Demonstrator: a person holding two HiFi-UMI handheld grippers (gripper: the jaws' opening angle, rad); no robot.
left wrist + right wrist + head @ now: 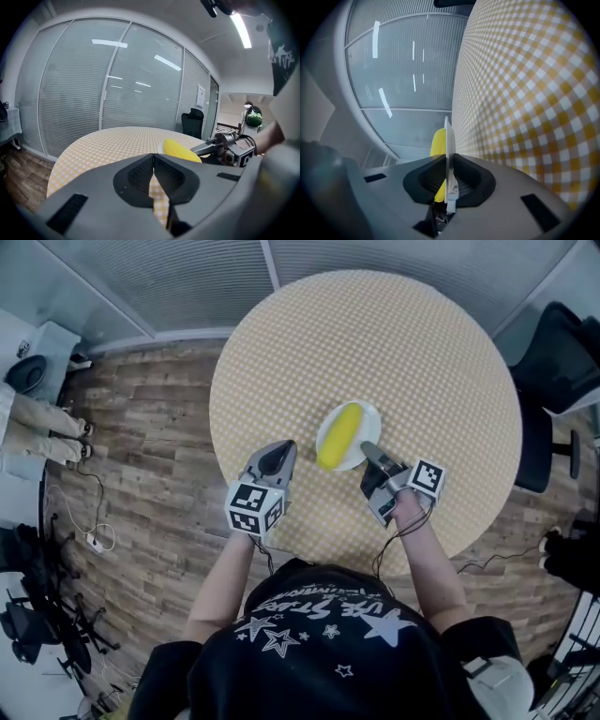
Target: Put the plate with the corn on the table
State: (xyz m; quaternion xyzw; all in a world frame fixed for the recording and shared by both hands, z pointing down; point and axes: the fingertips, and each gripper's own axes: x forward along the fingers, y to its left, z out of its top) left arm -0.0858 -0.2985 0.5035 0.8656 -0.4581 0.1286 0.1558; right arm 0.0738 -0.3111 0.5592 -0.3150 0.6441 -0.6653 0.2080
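Observation:
A small white plate (pixel 367 420) carrying a yellow corn cob (pixel 339 435) hovers over the round checked table (pixel 450 352). My right gripper (pixel 367 450) is shut on the plate's near rim; in the right gripper view the plate (pixel 447 136) stands edge-on between the pads with the corn (pixel 438 143) on its left side. My left gripper (pixel 278 452) is shut and holds nothing, to the left of the plate. In the left gripper view the corn (pixel 180 150) and the right gripper (pixel 220 144) lie just beyond the left gripper (pixel 153 159), whose jaws meet.
A black office chair (pixel 553 381) stands at the table's right. Cables (pixel 94 521) trail on the wooden floor at the left, by a person's legs (pixel 42 427). A glass wall with blinds (pixel 108 89) stands behind the table.

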